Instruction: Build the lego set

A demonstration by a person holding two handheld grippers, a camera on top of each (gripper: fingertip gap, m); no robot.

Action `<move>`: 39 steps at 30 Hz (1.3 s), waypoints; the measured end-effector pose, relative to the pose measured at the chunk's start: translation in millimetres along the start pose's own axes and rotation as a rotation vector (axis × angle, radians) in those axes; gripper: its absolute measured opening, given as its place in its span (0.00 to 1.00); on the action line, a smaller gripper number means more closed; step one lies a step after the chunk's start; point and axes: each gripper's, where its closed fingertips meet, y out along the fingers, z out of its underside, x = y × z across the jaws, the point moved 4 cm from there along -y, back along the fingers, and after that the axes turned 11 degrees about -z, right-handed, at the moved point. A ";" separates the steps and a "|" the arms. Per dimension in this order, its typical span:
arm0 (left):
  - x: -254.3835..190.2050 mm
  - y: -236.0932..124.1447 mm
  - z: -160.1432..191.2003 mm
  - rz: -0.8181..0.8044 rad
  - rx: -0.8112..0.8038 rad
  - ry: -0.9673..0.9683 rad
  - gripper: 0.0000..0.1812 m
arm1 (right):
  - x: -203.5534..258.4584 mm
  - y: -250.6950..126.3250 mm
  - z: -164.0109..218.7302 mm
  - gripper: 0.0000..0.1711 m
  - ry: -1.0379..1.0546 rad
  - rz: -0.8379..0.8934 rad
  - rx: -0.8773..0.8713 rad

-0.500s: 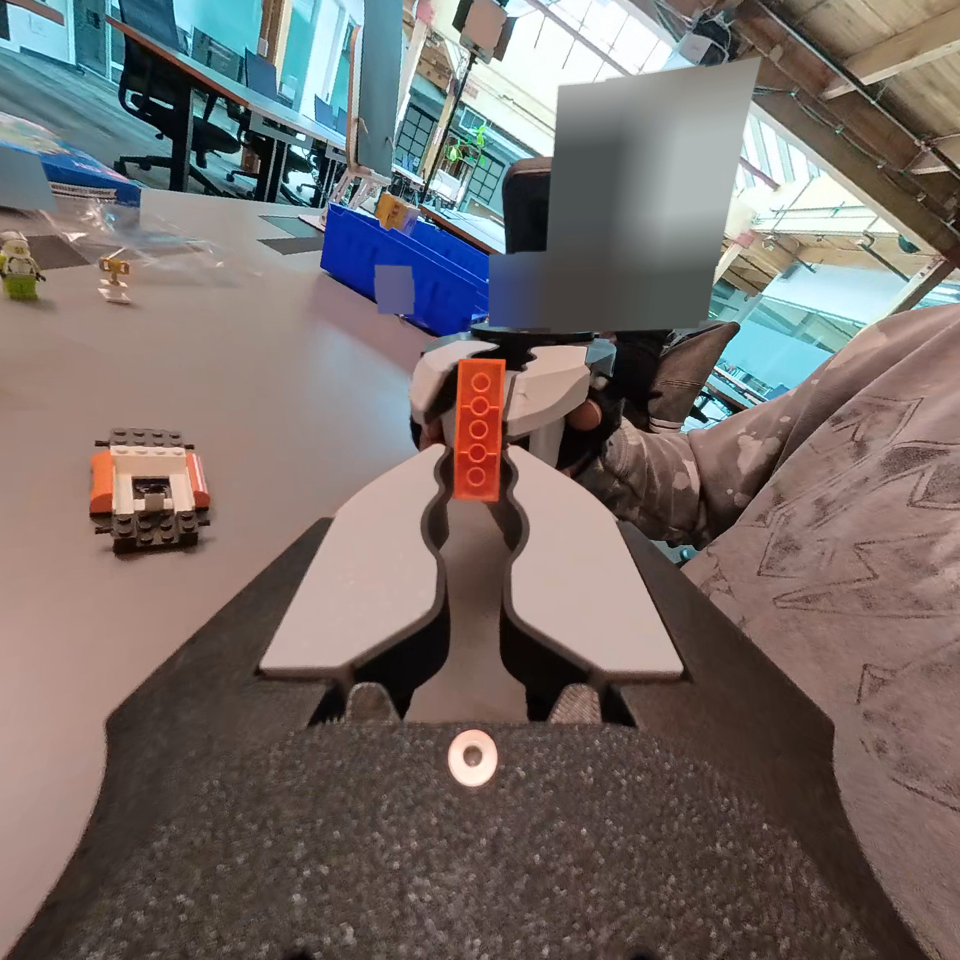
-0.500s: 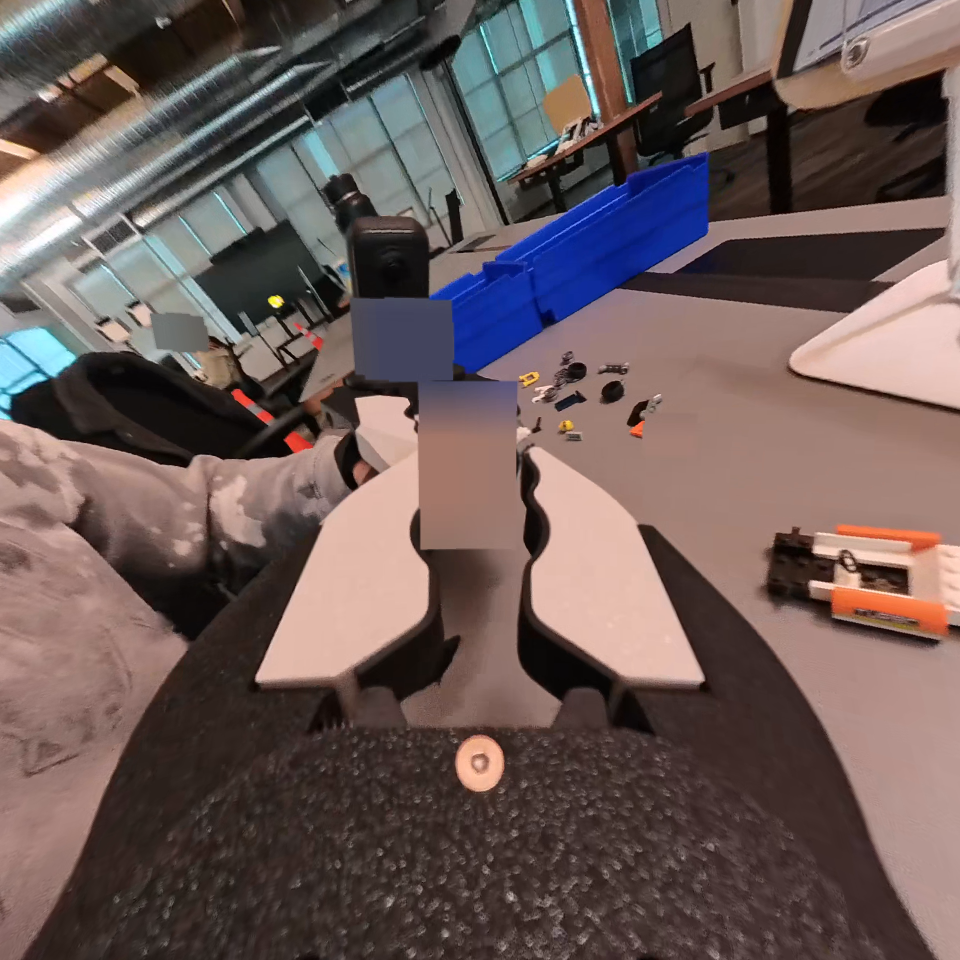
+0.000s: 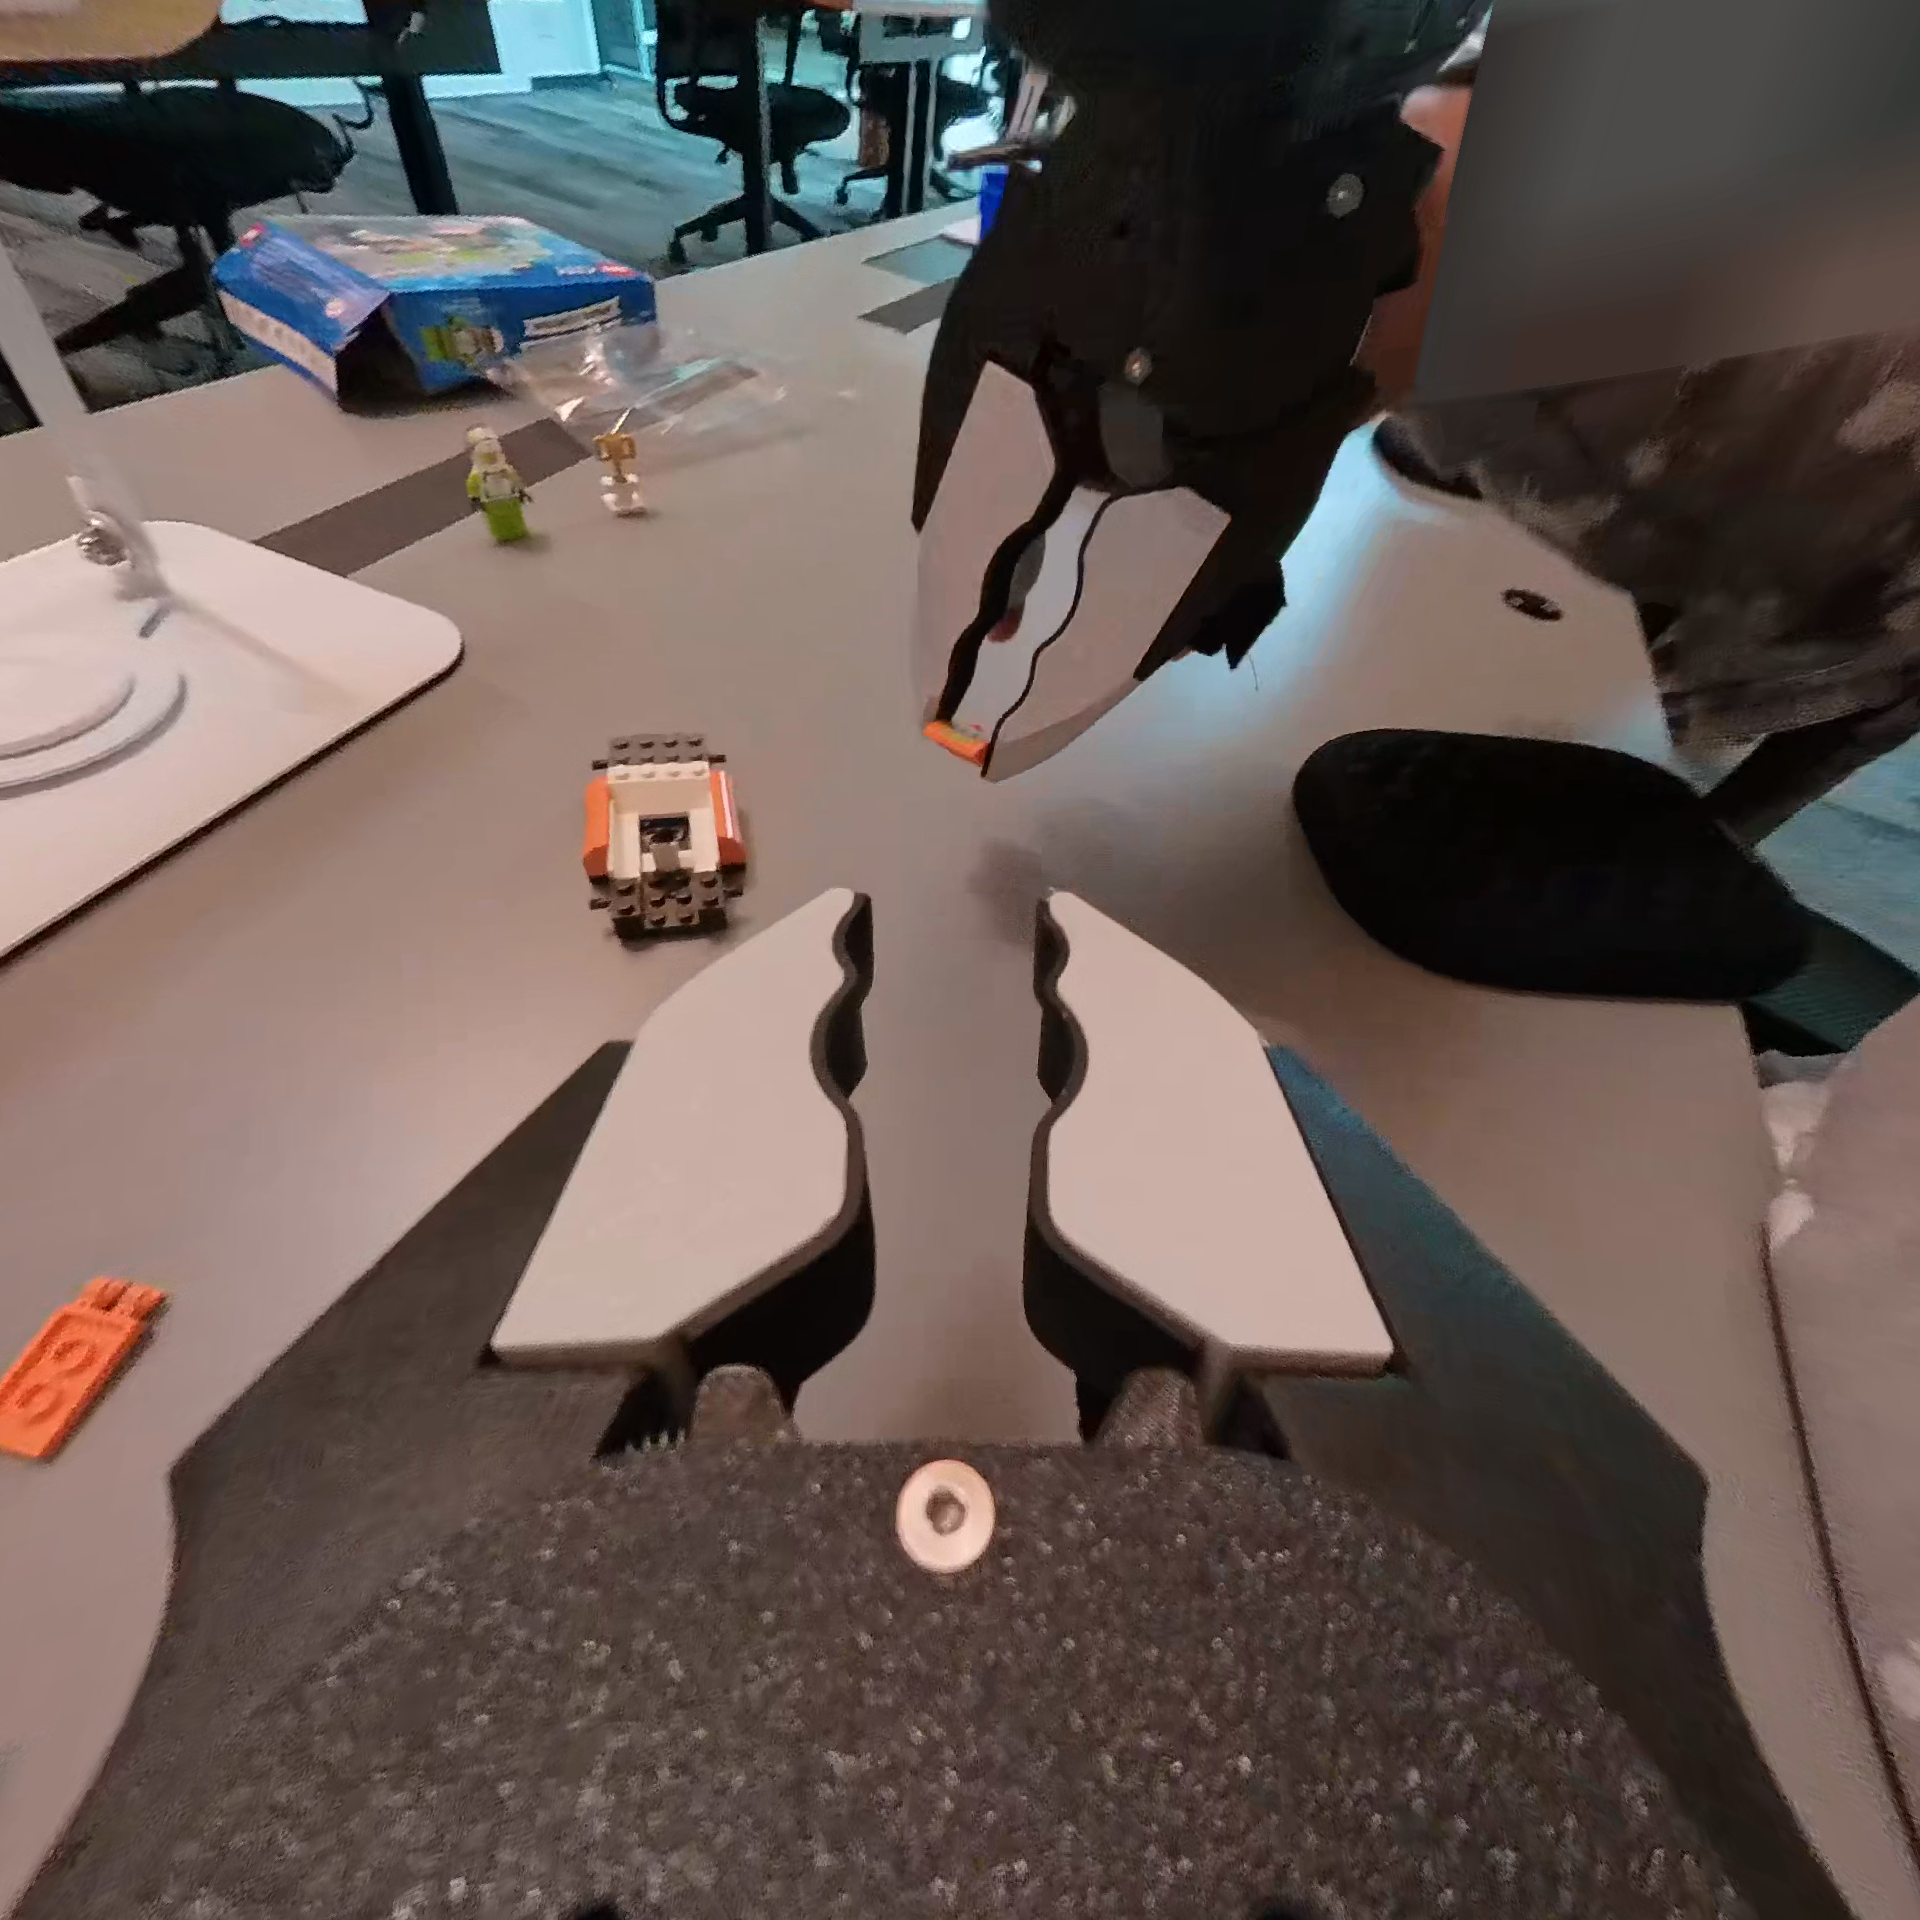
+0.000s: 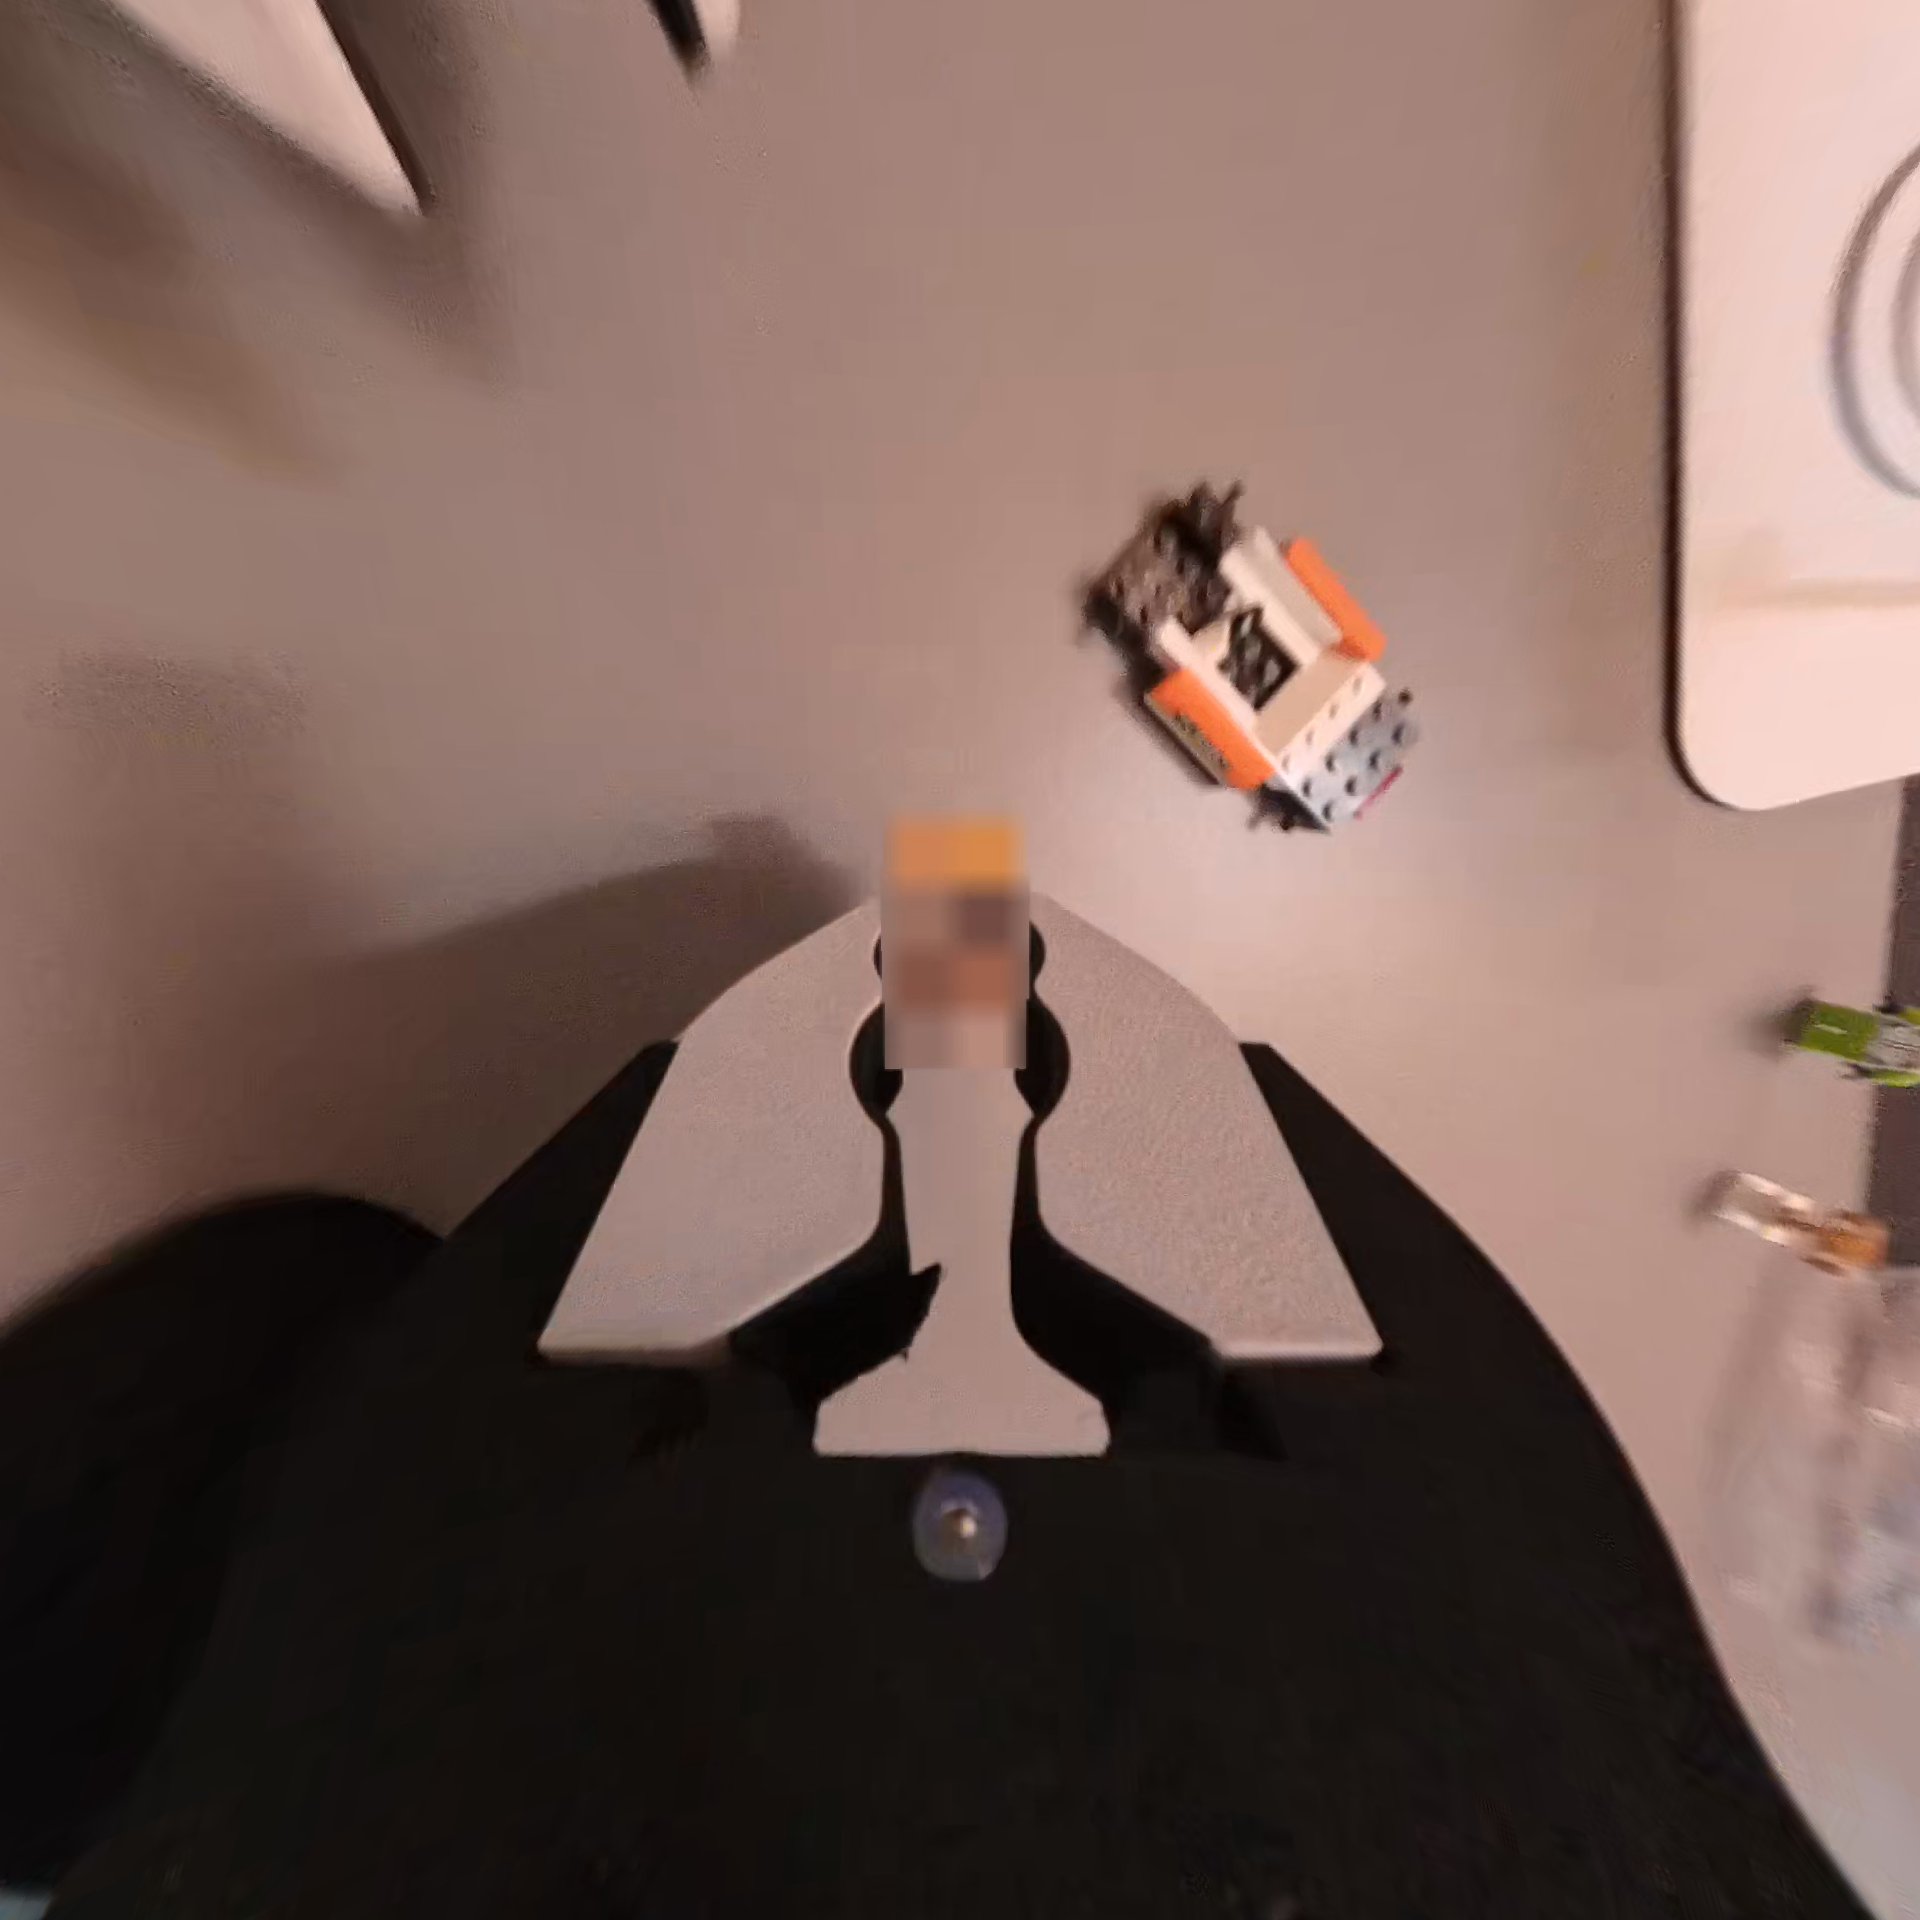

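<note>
Currently: partial vehicle build [image 3: 665,836] on grey table [image 3: 312,1039], chassis and orange-white body assembled; wheels not fitted. Right gripper [image 3: 971,743] jaws pinching orange plate [image 3: 956,740] above table, near build, not attached. Left gripper [image 3: 951,914] jaws spread, empty. Minifigure [image 3: 497,488] done, standing well apart. Orange brick separator [image 3: 73,1361] unused.
</note>
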 end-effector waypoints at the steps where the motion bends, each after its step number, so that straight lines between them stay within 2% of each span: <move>1: 0.3 0.5 1.4 -0.016 0.007 0.011 0.16 | -3.8 5.4 2.9 0.10 -0.038 0.007 0.079; 5: 5.1 -1.7 5.0 -0.086 0.017 0.038 0.17 | -12.0 23.0 0.7 0.10 -0.141 0.015 0.256; 8: 13.5 -6.9 8.7 -0.135 0.027 0.041 0.17 | -14.0 37.9 -4.5 0.10 -0.167 0.004 0.304; 16: 34.9 -28.7 23.6 -0.221 0.078 0.021 0.16 | -14.0 48.6 -11.6 0.10 -0.144 0.002 0.239; 18: 40.0 -34.3 27.0 -0.248 0.099 0.013 0.17 | -13.2 47.9 -11.7 0.12 -0.128 0.011 0.195; 21: 51.7 -47.2 27.4 -0.307 0.104 0.008 0.17 | -11.7 43.0 -11.9 0.19 -0.084 0.017 0.096; 25: 83.3 -80.2 21.1 -0.426 0.076 -0.013 0.17 | -4.5 18.4 -18.4 0.23 0.020 0.013 -0.183; 28: 110.3 -113.4 24.9 -0.517 0.077 -0.047 0.10 | 4.6 -4.5 -16.7 0.23 0.117 0.007 -0.412; 31: 134.0 -143.1 34.8 -0.609 0.085 -0.076 0.00 | 15.2 -19.0 -12.8 0.29 0.193 0.005 -0.608; 32: 142.4 -152.5 38.0 -0.656 0.086 -0.072 0.00 | 17.5 -21.6 -11.5 0.29 0.216 0.022 -0.662; 36: 174.3 -182.0 55.6 -0.828 0.161 -0.074 0.00 | 25.2 -25.6 -4.5 0.17 0.291 0.104 -0.824; 39: 193.4 -192.3 67.8 -0.867 0.231 -0.093 0.00 | 30.3 -24.8 0.7 0.05 0.327 0.144 -0.888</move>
